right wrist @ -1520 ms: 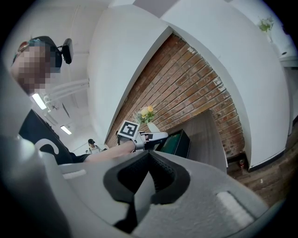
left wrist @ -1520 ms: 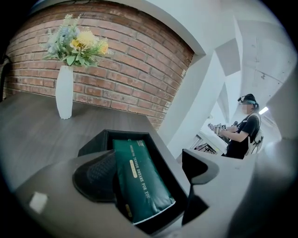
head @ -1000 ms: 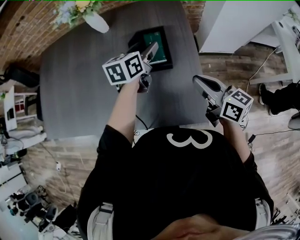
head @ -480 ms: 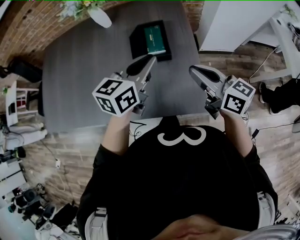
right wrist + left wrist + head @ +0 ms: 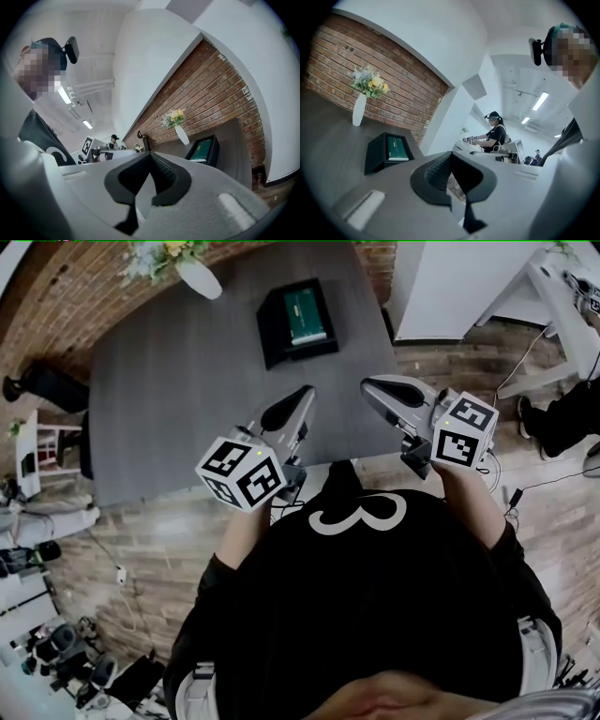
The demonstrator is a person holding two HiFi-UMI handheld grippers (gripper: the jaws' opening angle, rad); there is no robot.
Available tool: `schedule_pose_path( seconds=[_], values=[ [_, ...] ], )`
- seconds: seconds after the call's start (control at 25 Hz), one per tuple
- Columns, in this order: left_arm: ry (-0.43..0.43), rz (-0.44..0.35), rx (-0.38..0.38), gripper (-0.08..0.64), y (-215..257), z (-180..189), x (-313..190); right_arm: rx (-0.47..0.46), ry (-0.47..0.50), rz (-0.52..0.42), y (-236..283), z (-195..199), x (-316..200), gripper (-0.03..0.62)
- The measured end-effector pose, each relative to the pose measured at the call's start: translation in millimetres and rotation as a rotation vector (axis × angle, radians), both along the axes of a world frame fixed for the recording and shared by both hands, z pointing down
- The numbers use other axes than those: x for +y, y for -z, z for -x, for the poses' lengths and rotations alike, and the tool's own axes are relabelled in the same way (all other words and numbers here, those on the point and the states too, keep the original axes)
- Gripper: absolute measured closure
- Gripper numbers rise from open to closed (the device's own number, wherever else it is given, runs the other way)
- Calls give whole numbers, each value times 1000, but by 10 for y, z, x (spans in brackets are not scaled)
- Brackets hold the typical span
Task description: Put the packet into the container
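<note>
Packet point(image 5: 306, 315) (green) seemingly flat inside container point(image 5: 270, 336); left gripper point(image 5: 306, 393), right gripper point(image 5: 367, 385): jaws together, nothing held.

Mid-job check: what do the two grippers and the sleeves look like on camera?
The left gripper and right gripper have light grey tapered bodies with black textured pads inside the jaws. Each carries a white cube printed with black square markers: left cube, right cube. The person wears a black short-sleeved top with a white curled mark.
</note>
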State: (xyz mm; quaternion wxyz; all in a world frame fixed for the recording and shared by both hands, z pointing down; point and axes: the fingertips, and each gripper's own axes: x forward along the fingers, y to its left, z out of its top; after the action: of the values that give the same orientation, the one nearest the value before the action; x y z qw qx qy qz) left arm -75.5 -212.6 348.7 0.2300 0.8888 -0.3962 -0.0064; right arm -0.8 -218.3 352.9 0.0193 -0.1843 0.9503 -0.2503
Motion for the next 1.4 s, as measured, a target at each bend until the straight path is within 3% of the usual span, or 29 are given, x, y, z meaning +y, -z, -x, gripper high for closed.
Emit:
schedule_pose_path(
  seconds=[0.36, 1.4],
  values=[
    [22, 24, 13, 548, -151, -11, 205, 18, 28, -32, -39, 31, 230, 592],
    [46, -6, 21, 548, -53, -43, 239, 21, 34, -56, 39, 58, 260, 592]
  ],
)
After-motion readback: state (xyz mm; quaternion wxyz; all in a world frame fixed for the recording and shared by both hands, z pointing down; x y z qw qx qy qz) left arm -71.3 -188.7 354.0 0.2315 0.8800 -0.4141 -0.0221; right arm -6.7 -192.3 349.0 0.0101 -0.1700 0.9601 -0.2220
